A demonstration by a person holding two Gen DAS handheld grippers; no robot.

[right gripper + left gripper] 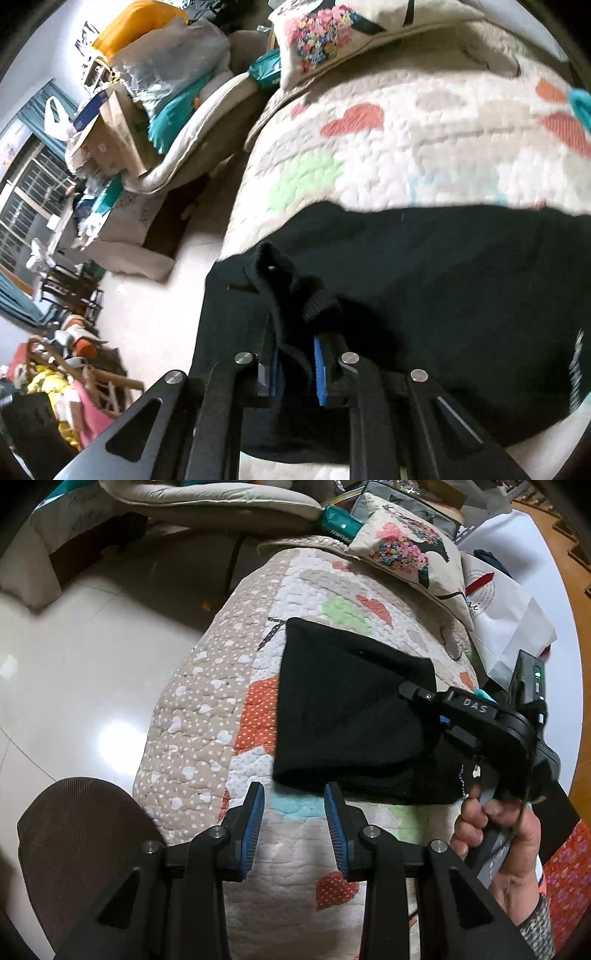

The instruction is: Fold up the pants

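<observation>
The black pants (343, 705) lie partly folded on a quilted cover with hearts (207, 686). My left gripper (294, 794) is open and empty, just short of the pants' near edge. My right gripper (417, 696) reaches over the pants from the right. In the right wrist view my right gripper (295, 347) is shut on a bunched ribbed edge of the pants (443, 280), lifted a little above the rest of the cloth.
A floral cushion (410, 542) and white paper bags (506, 616) lie beyond the pants. A brown corduroy cushion (77, 834) is at lower left. Tiled floor (92, 657) lies left of the quilt. Piled bags and boxes (147, 92) stand across the floor.
</observation>
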